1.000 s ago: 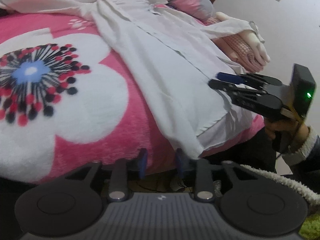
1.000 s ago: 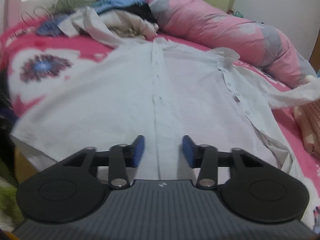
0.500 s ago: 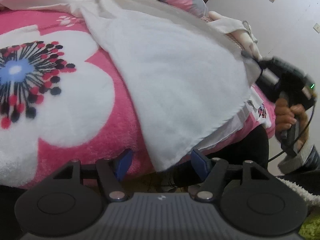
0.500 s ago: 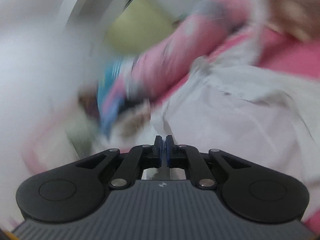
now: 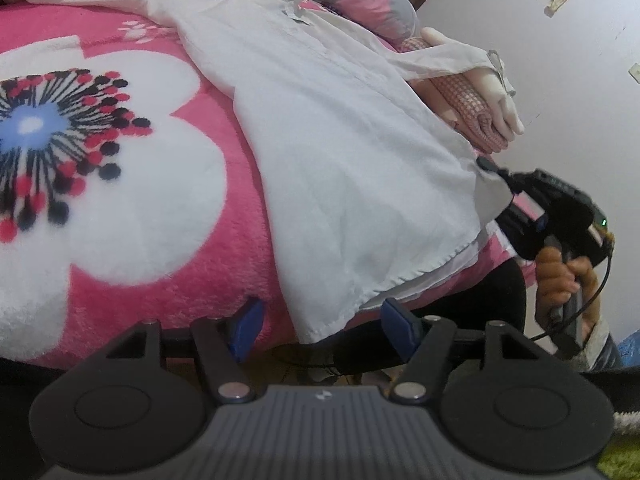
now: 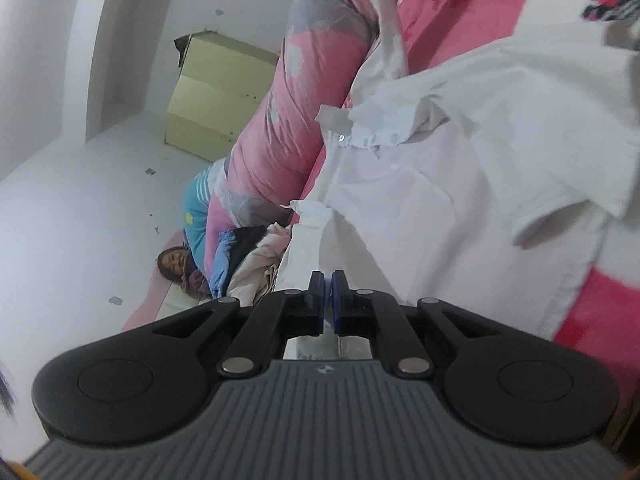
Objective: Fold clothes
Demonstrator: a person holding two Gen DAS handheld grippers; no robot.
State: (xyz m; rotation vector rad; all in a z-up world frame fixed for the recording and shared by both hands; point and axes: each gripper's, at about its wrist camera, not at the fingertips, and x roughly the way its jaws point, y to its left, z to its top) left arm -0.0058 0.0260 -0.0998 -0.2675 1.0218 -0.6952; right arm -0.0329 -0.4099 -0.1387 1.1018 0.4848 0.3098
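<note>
The left gripper (image 5: 318,326) is holding its blue fingers (image 5: 248,326) spread wide, released, with the hanging bottom corner of the white shirt (image 5: 340,184) sitting just between and beyond them. The right gripper (image 6: 327,298) is clenching its fingers on a thin fold of the shirt (image 6: 460,184) fabric at the side hem; in the left wrist view this gripper (image 5: 486,166) is pinching the shirt's right edge, with a hand (image 5: 560,276) gripping its handle. The shirt is lying spread across the pink flowered blanket (image 5: 120,160) on the bed, its hem draping over the bed's near edge. To the left of the shirt the blanket is lying bare; to the right, a folded checked cloth (image 5: 468,108) is sitting near the far edge by the wall. A second ago the right gripper was hovering spread above the shirt front; the left fingers are standing wider apart than then.
</note>
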